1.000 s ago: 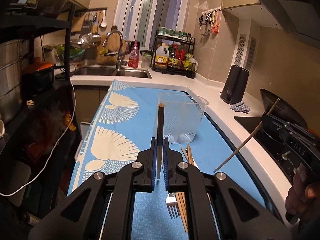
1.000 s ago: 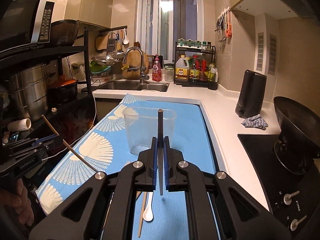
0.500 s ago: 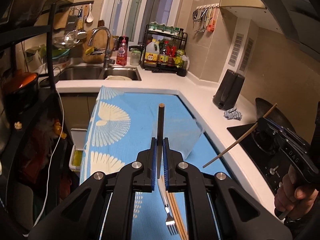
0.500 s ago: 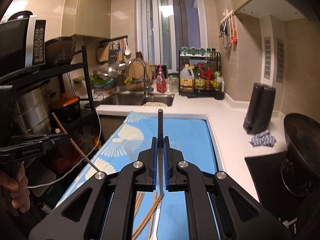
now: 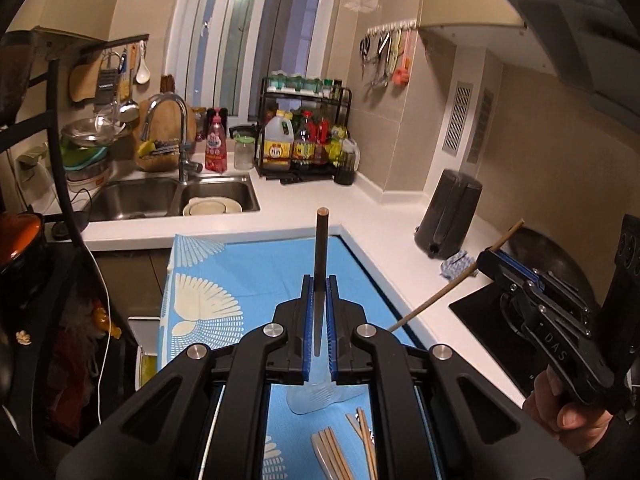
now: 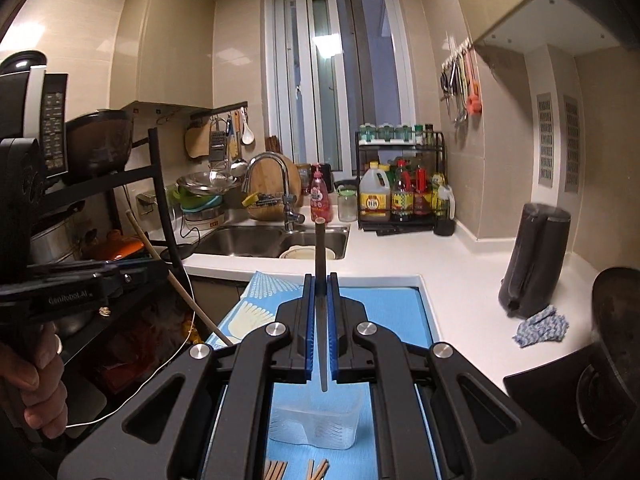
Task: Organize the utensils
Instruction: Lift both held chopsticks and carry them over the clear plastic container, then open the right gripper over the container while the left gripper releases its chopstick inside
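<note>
- Blue cloth [image 6: 404,312] with the white fan print takes up the lower middle of both views, spread over the white counter [image 6: 460,264]. Everything I'm sorting sits on it.
- Clear plastic container [image 6: 316,424] stands upright at bottom centre of the right view, right under my jaws. Looks light and thin-walled, so I reckon a clumsy drop could nudge or tip it.
- Right gripper [image 6: 321,320]: jaws pinched nearly together on one chopstick [image 6: 320,256], which sticks up and forward out of the pads.
- Left gripper [image 5: 319,316]: same deal, clamped tight on its own chopstick [image 5: 321,248].
- Loose chopsticks [image 5: 332,454] lie along the bottom edge, just in front of the container.
- Handling guess: they're stiff, light and smooth, so likely to swivel in the pads. I'd grab near the middle to keep them from pivoting.
</note>
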`<state>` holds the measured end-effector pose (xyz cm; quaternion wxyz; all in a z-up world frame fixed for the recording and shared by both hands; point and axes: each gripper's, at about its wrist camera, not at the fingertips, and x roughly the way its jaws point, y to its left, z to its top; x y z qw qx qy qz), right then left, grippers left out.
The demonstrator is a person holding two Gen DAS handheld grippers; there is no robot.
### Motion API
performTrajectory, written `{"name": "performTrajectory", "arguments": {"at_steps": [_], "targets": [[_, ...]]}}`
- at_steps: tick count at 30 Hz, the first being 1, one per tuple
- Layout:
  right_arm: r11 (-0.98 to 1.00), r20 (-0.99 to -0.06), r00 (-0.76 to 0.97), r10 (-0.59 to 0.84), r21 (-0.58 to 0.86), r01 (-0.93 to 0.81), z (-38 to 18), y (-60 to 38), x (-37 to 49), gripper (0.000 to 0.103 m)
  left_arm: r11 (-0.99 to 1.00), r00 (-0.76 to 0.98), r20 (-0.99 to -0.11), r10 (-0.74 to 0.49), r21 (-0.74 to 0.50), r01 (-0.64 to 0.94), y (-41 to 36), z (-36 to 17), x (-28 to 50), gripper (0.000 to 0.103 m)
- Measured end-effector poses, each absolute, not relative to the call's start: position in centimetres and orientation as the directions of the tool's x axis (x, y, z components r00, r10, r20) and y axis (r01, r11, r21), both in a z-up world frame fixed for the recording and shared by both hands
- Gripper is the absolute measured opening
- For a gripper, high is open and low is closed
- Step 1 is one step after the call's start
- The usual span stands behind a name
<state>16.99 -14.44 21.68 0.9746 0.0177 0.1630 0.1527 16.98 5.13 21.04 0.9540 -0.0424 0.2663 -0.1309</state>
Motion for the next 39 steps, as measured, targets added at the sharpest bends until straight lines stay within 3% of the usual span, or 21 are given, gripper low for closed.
{"name": "performTrajectory", "arguments": {"at_steps": [9,15,16,17,19,23,26,34,39], "targets": [[0.945,-0.477,0.817,0.325,0.201,-0.259,13.9,-15.3,22.7,0.006,0.952,0.721,-0.622,-0.305,-0.193,0.236,4.3,14.1,21.6,0.006],[0.944,-0.526,0.784,0.330,0.205,-0.259,11.9,-15.2,23.4,0.007,0.942,0.668,-0.664,-0.336,-0.221,0.253,3.9,12.3,22.6,0.006],[0.945,-0.537,0.778,0.326,0.203,-0.255,11.8,-15.2,23.5,0.010,0.943,0.663,-0.671,-0.332,-0.217,0.252,3.8,12.1,22.7,0.010],[0.946,-0.549,0.770,0.324,0.206,-0.251,11.7,-15.3,23.7,0.013,0.947,0.663,-0.677,-0.320,-0.207,0.245,3.8,12.1,22.7,0.027],[0.944,-0.567,0.755,0.329,0.215,-0.250,11.7,-15.6,23.5,0.031,0.956,0.694,-0.657,-0.293,-0.189,0.224,4.1,12.9,22.2,0.056],[0.958,-0.589,0.755,0.286,0.162,-0.236,12.1,-15.9,22.7,0.041,0.969,0.770,-0.589,-0.244,-0.128,0.210,4.2,14.9,20.4,0.059],[0.964,-0.603,0.753,0.264,0.139,-0.226,12.5,-16.4,22.1,0.043,0.976,0.817,-0.536,-0.214,-0.095,0.193,4.4,16.3,19.0,0.065],[0.961,-0.594,0.758,0.270,0.118,-0.250,13.5,-17.2,18.2,0.043,0.990,0.893,-0.427,-0.143,-0.058,0.131,5.7,18.5,14.2,0.065],[0.954,-0.559,0.777,0.292,0.108,-0.280,13.7,-17.7,14.4,0.043,0.989,0.905,-0.400,-0.142,-0.026,0.144,5.3,16.8,10.8,0.035]]}}
